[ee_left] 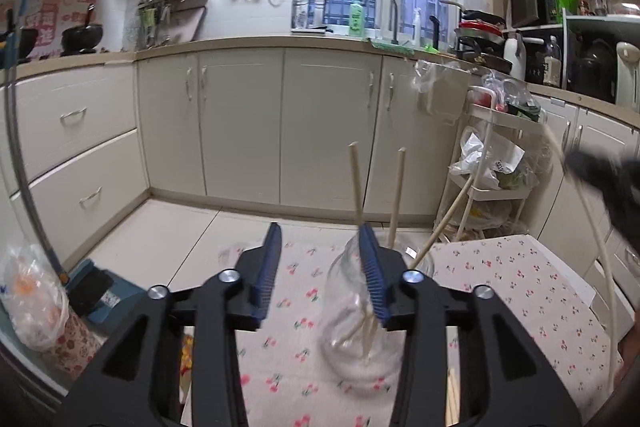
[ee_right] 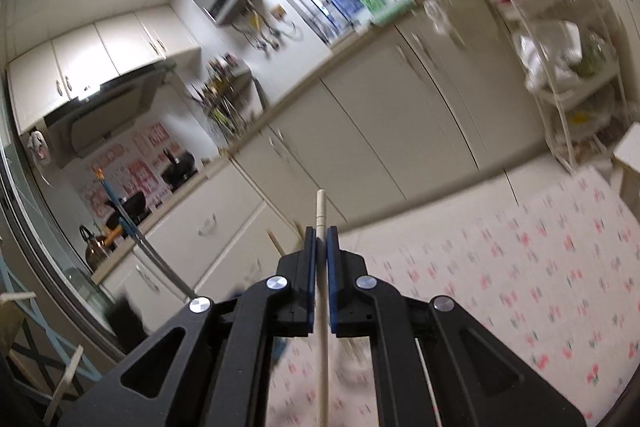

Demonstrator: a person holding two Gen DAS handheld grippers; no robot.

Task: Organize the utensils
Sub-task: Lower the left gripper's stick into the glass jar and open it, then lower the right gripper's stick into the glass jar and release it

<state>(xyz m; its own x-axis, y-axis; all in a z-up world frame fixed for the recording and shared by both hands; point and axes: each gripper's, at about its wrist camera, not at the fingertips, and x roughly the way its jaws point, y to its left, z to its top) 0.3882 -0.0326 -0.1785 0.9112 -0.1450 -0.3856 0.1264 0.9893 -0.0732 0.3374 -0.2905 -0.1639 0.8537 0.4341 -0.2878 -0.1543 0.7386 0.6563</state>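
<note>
Three pale wooden chopsticks (ee_left: 394, 195) stand in a clear glass jar (ee_left: 344, 331) on your desk (ee_left: 500, 279), which wears a white cloth printed with small pink cherries; their thin tips gather at the jar's bottom and their square ends fan upward, two nearly upright, the third (ee_left: 448, 223) leaning off to the right toward a white wire trolley (ee_left: 492, 155). Your left hand-held gripper (ee_left: 322, 267) points slightly downward over the near edge of the desk with its blue-padded jaws standing apart and nothing pressed between them; its right pad crosses in front of the jar, and whether it touches the glass cannot be told. Your right hand-held gripper (ee_right: 321, 247), tilted so the kitchen leans in its view, has its jaws closed tight on a single chopstick (ee_right: 321, 211), the fourth in sight, whose long axis runs straight along the fingers, its blunt end poking out past the pads toward the far cabinets (ee_right: 360, 131) and its shaft trailing back below the camera. In the left view that gripper is a dark blur at the right edge.
</note>
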